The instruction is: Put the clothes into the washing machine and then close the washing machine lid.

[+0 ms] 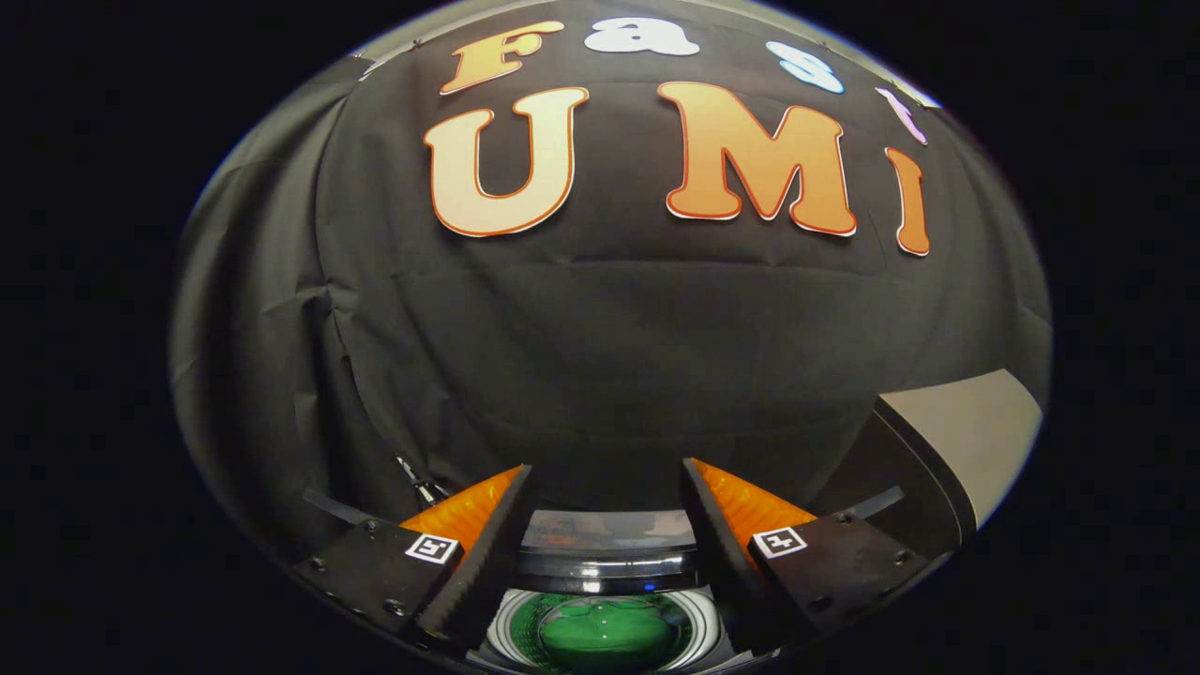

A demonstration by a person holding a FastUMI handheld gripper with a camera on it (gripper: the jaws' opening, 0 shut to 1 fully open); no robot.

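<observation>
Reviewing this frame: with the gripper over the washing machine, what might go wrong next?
1. The gripper is open with nothing between its fingers, so the clothes may not be loaded yet.
2. The washing machine drum stands open below; its lid, just ahead, remains to be closed, and a misjudged push could slip off it.

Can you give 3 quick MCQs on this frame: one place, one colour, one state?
1. Where is the washing machine?
A. below, between the tool's fingers
B. beyond the left finger
C. on the grey panel

2. What colour shows inside the drum?
A. red
B. green
C. yellow

3. What state is the tool in?
A. shut on cloth
B. shut, nothing held
C. open, nothing held

Key: 1 A, the tub opening sits in the gap between the fingers; 2 B, the drum's inside looks green; 3 C, the fingers stand wide apart with nothing between them.
</observation>
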